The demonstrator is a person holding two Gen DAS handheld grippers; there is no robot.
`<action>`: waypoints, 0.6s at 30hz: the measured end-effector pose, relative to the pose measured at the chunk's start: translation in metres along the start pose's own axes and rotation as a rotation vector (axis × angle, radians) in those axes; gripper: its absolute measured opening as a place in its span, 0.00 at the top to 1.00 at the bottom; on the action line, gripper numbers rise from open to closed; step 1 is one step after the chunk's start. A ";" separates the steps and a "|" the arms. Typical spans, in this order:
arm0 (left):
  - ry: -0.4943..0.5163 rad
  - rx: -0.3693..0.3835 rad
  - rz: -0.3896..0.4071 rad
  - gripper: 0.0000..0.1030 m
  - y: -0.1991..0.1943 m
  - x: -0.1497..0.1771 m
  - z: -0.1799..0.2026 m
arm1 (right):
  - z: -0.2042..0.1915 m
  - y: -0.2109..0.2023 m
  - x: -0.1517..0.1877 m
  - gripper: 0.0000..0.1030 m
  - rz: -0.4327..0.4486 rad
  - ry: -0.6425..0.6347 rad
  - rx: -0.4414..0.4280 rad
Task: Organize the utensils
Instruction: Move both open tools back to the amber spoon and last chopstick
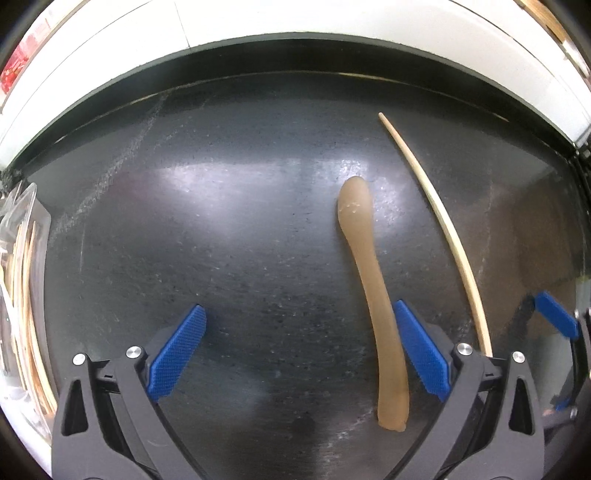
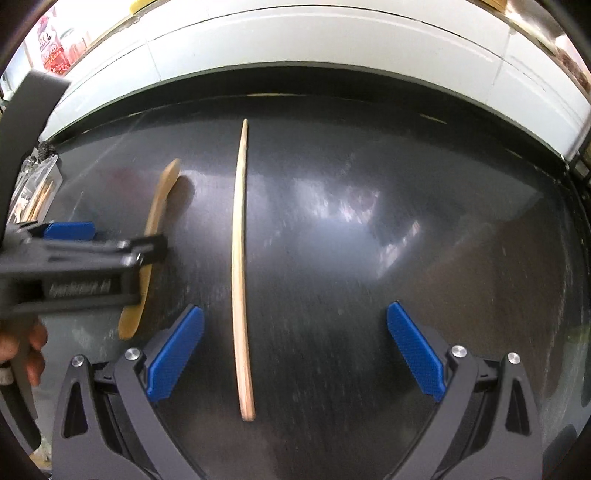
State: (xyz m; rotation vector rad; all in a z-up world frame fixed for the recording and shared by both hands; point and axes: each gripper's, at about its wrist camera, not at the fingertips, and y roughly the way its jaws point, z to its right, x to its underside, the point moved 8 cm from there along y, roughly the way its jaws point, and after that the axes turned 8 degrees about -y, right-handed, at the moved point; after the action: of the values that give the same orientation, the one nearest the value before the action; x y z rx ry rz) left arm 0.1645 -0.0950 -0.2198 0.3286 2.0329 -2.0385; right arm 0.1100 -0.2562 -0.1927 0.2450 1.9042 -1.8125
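Note:
A brown spoon-like utensil [image 1: 373, 295] lies on the dark counter, its length running away from me. My left gripper [image 1: 299, 314] is open, and the utensil lies between its fingers, close against the right pad [image 1: 421, 354]. A thin wooden chopstick [image 1: 443, 229] lies just right of it. In the right wrist view the same chopstick [image 2: 240, 266] lies between the fingers of my open right gripper [image 2: 295, 314], nearer the left pad [image 2: 177, 354]. The brown utensil [image 2: 162, 206] and the left gripper [image 2: 88, 243] show at the left.
A clear container [image 1: 22, 280] holding several wooden sticks stands at the counter's left edge. A white tiled wall [image 1: 295, 22] runs along the back. A hand [image 2: 22, 343] holds the left gripper's handle. The right gripper's blue pad [image 1: 554, 317] shows at the right.

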 end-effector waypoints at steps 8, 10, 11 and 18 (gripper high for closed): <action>-0.037 -0.011 0.024 0.05 -0.009 0.001 -0.014 | -0.001 0.012 -0.019 0.05 0.043 -0.066 0.016; -0.056 -0.016 0.035 0.05 -0.008 0.005 -0.009 | 0.001 0.013 -0.021 0.05 0.052 -0.071 0.014; -0.067 -0.019 0.038 0.05 -0.009 0.005 -0.009 | 0.001 0.014 -0.022 0.05 0.054 -0.074 0.013; -0.099 -0.030 0.049 0.05 -0.012 0.009 0.002 | 0.002 0.019 -0.029 0.05 0.069 -0.104 -0.005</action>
State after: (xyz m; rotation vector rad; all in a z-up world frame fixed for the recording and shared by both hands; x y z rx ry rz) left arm 0.1523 -0.0974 -0.2114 0.2641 1.9747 -1.9531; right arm 0.1436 -0.2507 -0.1960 0.2080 1.8065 -1.7407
